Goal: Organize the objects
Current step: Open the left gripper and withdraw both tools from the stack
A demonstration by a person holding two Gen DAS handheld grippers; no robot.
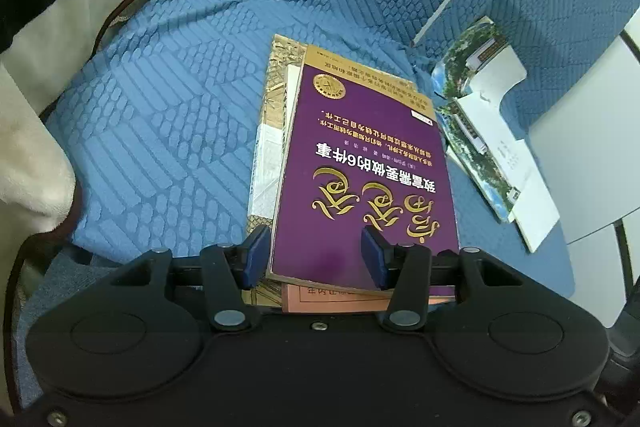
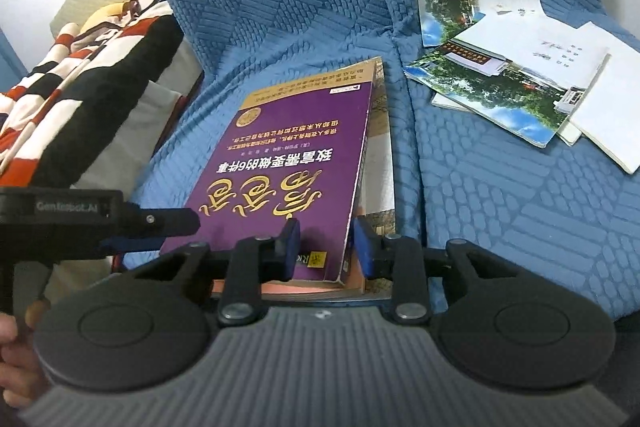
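Note:
A purple book (image 1: pixel 360 163) (image 2: pixel 288 155) with gold lettering tops a small stack lying on the blue quilted sofa seat (image 1: pixel 160 107) (image 2: pixel 500 227). Under it lie a gold-patterned book (image 1: pixel 276 99) (image 2: pixel 382 147) and a pink one (image 1: pixel 320 297). My left gripper (image 1: pixel 316 255) clamps the stack's near left edge, one pad against the stack's side and one on the purple cover. It also shows in the right wrist view as the left gripper (image 2: pixel 152 223). My right gripper (image 2: pixel 326 247) holds the purple book's near spine corner between its pads.
Several photo-cover booklets (image 1: pixel 480 131) (image 2: pixel 500 95) lie scattered to the right of the stack. A striped blanket (image 2: pixel 80 87) and cream fabric (image 1: pixel 32 155) crowd the left. A white panel (image 1: pixel 592 147) borders the sofa's right. A hand (image 2: pixel 16 359) shows at lower left.

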